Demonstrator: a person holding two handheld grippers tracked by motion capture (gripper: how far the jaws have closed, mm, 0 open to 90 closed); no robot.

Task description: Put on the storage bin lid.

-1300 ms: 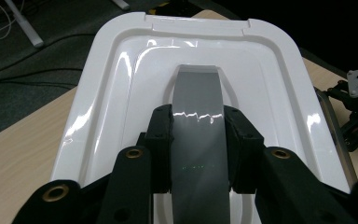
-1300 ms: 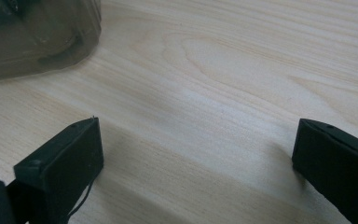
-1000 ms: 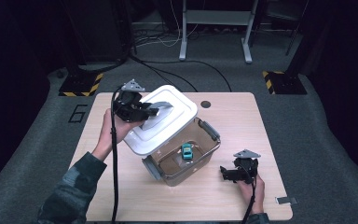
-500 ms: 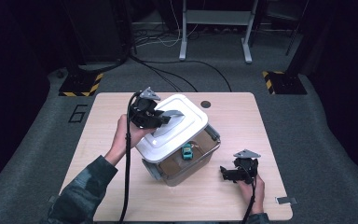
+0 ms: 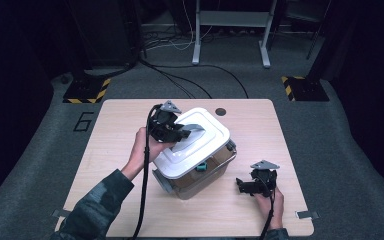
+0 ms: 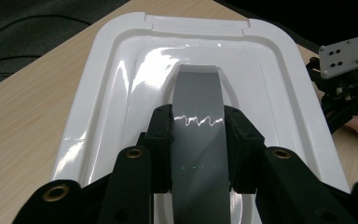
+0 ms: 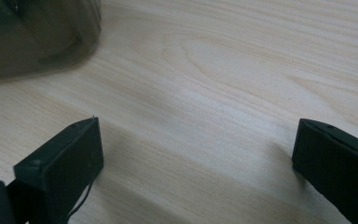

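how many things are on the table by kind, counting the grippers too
grippers: 2, left gripper shut on the lid's grey handle, right gripper open
white lid: 1
clear bin: 1
teal item in the bin: 1
total: 5

Left gripper (image 5: 180, 131) clamped, right gripper (image 5: 244, 186) apparently agape.

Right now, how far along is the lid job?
Done: left hand-held gripper is shut on the lid's grey handle. In hand: white lid sits askew over the clear bin. Left: square and seat it. Right hand-held gripper waits open on the table.
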